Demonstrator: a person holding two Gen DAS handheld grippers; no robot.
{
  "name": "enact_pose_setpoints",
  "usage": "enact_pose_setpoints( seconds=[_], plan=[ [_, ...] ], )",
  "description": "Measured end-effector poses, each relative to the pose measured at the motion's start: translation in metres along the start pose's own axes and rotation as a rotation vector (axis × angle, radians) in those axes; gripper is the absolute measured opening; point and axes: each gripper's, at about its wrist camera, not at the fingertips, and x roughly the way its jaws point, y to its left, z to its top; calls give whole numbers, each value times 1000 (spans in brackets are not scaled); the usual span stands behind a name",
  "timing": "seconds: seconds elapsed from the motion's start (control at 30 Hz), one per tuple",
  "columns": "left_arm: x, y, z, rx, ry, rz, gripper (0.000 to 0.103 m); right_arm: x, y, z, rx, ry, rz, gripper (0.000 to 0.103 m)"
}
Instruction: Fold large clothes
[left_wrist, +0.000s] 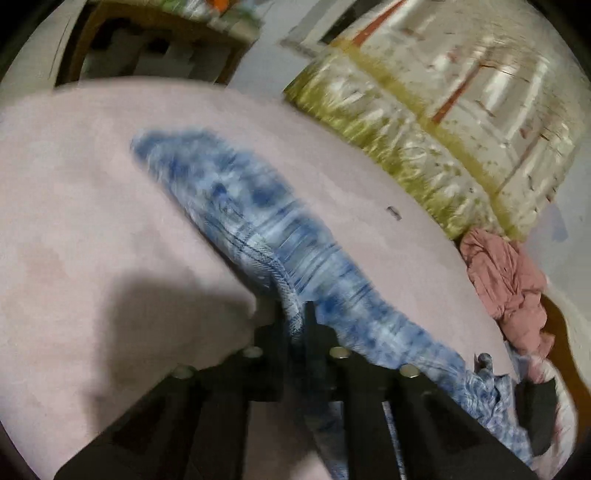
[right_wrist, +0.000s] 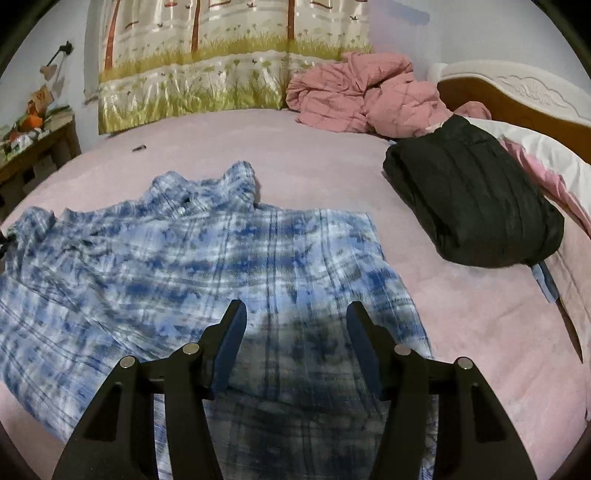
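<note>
A blue and white plaid shirt (right_wrist: 207, 258) lies spread on the pink bed (right_wrist: 461, 325), collar toward the far side. My right gripper (right_wrist: 295, 314) is open and hovers just above the shirt's near part, touching nothing. My left gripper (left_wrist: 295, 314) is shut on a fold of the same shirt (left_wrist: 258, 221), which trails away across the bed in the blurred left wrist view. The left gripper's tip barely shows at the far left edge of the right wrist view.
A folded black garment (right_wrist: 469, 199) lies on the bed to the right. A crumpled pink quilt (right_wrist: 362, 92) sits at the back by the headboard (right_wrist: 517, 92). A meadow-print curtain (right_wrist: 229, 55) hangs behind. A wooden side table (right_wrist: 33, 147) stands at the left.
</note>
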Motion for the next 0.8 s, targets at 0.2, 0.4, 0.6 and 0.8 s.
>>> enact_pose_setpoints(
  seconds=[0.2,0.4,0.6,0.8],
  plan=[
    [-81,-88,6,225,-163,-79,5,-9,-3,-6,47,-12,37,55],
    [-137,-179,-42,343,-108,-198,5,-28,-14,-10,53,-22,57,55],
    [-143,-243,-135,430,25,-256,6,-56,-42,-7,98,-68,82,55],
    [-108,-267,-186,469,131,-189,6,-59,-50,-12,104,-53,113,55]
  ],
)
